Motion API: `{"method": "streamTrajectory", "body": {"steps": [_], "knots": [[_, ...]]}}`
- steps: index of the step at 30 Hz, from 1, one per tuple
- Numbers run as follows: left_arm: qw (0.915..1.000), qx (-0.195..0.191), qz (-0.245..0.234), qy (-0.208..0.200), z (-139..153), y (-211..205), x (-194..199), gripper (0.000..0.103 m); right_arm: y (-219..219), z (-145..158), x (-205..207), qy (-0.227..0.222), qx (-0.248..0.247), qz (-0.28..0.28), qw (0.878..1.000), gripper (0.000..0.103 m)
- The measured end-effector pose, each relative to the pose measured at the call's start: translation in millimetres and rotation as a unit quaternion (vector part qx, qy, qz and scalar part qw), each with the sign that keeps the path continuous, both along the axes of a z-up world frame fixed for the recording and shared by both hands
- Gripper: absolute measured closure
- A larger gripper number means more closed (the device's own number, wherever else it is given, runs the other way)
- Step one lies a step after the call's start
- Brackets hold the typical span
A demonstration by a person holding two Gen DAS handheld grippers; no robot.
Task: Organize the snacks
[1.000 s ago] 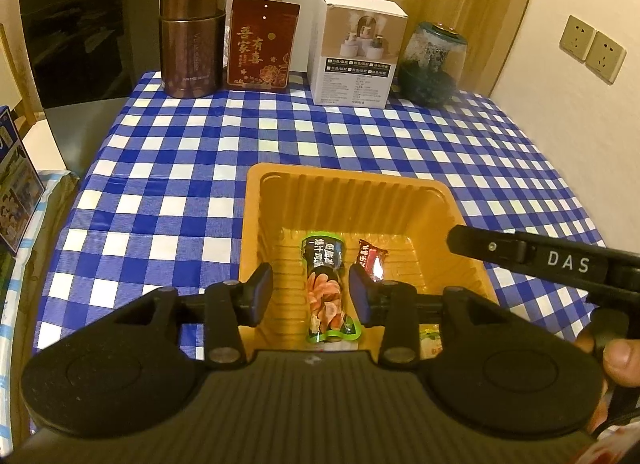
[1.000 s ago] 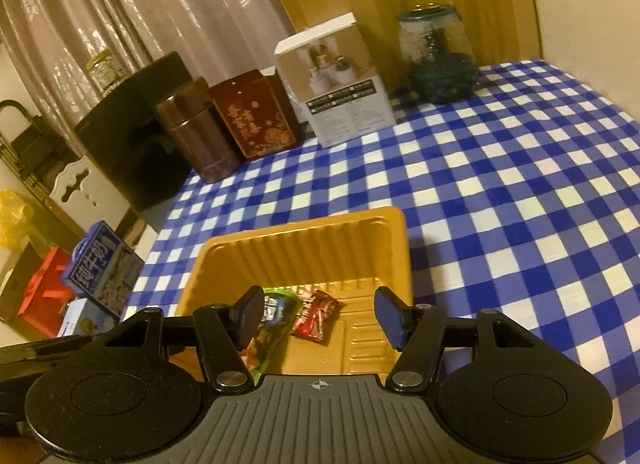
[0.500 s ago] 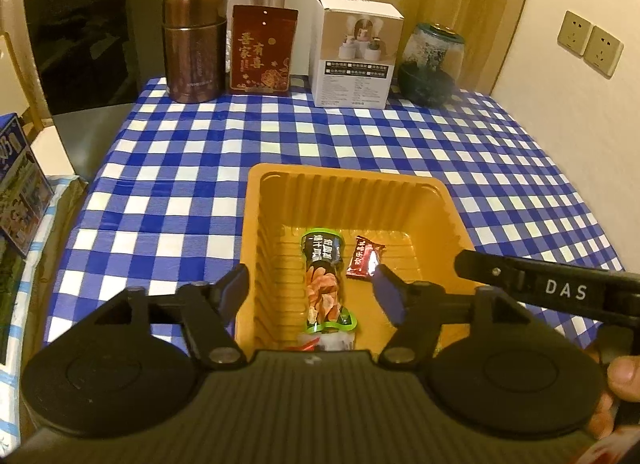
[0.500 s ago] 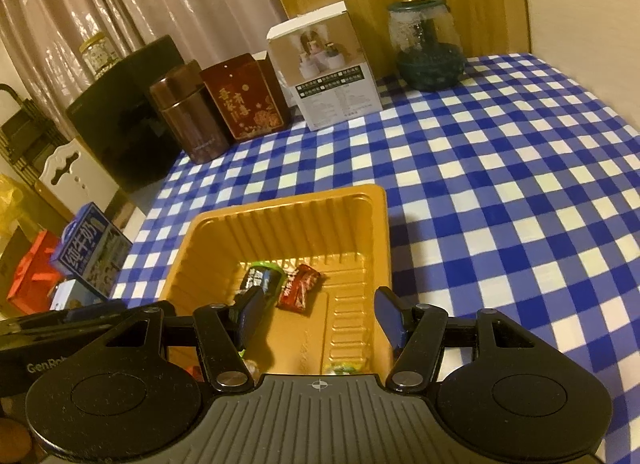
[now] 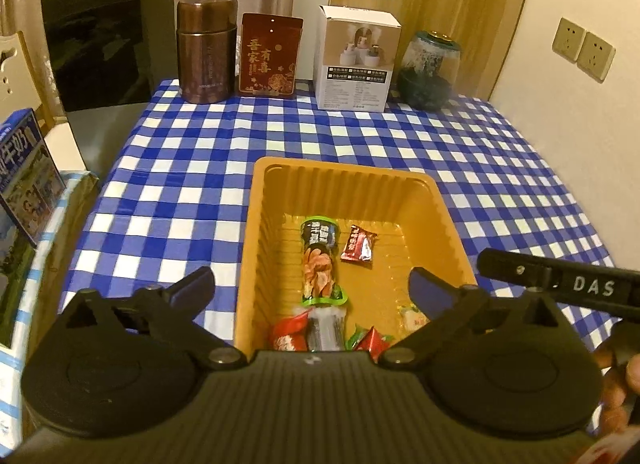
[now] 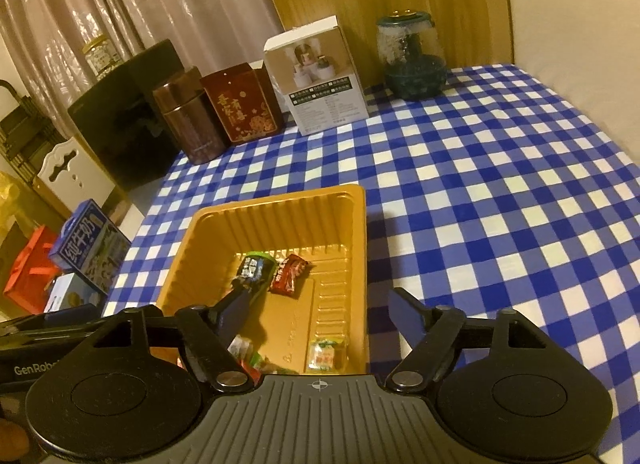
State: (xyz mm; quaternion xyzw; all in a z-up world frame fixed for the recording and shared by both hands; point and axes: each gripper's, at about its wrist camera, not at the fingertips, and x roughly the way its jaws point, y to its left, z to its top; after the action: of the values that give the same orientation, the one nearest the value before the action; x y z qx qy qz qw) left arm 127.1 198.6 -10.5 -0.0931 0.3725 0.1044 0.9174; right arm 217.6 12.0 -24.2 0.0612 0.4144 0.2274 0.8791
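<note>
Blue-white checked tablecloth covers table; back edge lined with brown canister, red tin, white box, glass jar.

Orange tray near front edge, left of centre. Snacks inside: long green-trimmed chip packet mid-tray, small red packet just beside it, more small wrappers at tray's near wall.

Judgement: packets light, soft, crinkly, slippery; pinch across middle, gently.

Left gripper above tray's near end, jaws just spread wide, nothing between. Right gripper at tray's right-front corner, jaws just widened, empty.
</note>
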Motion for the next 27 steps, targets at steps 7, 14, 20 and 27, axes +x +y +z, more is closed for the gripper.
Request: {"method": "streamTrajectory", "body": {"steps": [7,14,20,27], "knots": [[0.9999,0.007,0.005,-0.006,6,-4,-22,0.0,-7,12,-19,-0.006,-0.008,0.004,1.0,0.017],[0.9997,0.009,0.02,-0.008,11,-12,-50,0.0,-17,19,-44,-0.01,-0.024,0.006,1.0,0.017],[0.9997,0.004,0.02,-0.011,20,-21,-74,0.0,-25,27,-68,-0.017,-0.033,0.007,0.999,0.017],[0.9995,0.008,0.026,-0.018,32,-38,-101,0.0,-36,39,-95,-0.022,-0.029,0.017,0.999,0.017]]}}
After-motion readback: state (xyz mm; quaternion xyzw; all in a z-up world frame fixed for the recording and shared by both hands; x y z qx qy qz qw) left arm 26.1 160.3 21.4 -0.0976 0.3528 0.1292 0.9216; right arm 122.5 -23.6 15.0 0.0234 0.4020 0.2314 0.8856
